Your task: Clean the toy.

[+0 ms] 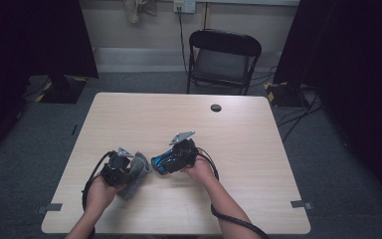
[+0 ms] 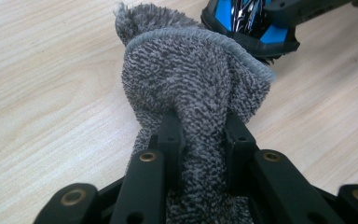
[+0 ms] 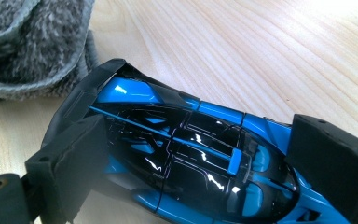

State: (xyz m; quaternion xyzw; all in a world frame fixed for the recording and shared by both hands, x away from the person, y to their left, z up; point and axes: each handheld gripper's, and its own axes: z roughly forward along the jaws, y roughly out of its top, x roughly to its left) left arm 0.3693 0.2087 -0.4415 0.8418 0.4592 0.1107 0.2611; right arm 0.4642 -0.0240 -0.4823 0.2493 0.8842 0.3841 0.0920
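A blue and black toy car (image 1: 165, 162) (image 3: 191, 158) is held just above the wooden table (image 1: 179, 119) by my right gripper (image 1: 171, 159) (image 3: 205, 158), whose two jaws press on its sides. My left gripper (image 1: 132, 172) (image 2: 200, 126) is shut on a bunched grey fluffy cloth (image 1: 138, 172) (image 2: 191, 79). The cloth's upper edge touches or nearly touches the car's end (image 2: 251, 23). In the right gripper view the cloth (image 3: 32, 42) lies at the upper left, right beside the car's rear.
A black folding chair (image 1: 222, 59) stands beyond the table's far edge. A dark round cable hole (image 1: 216, 107) sits near the far side of the table. Cables trail from both grippers toward the near edge. Dark curtains hang at both sides.
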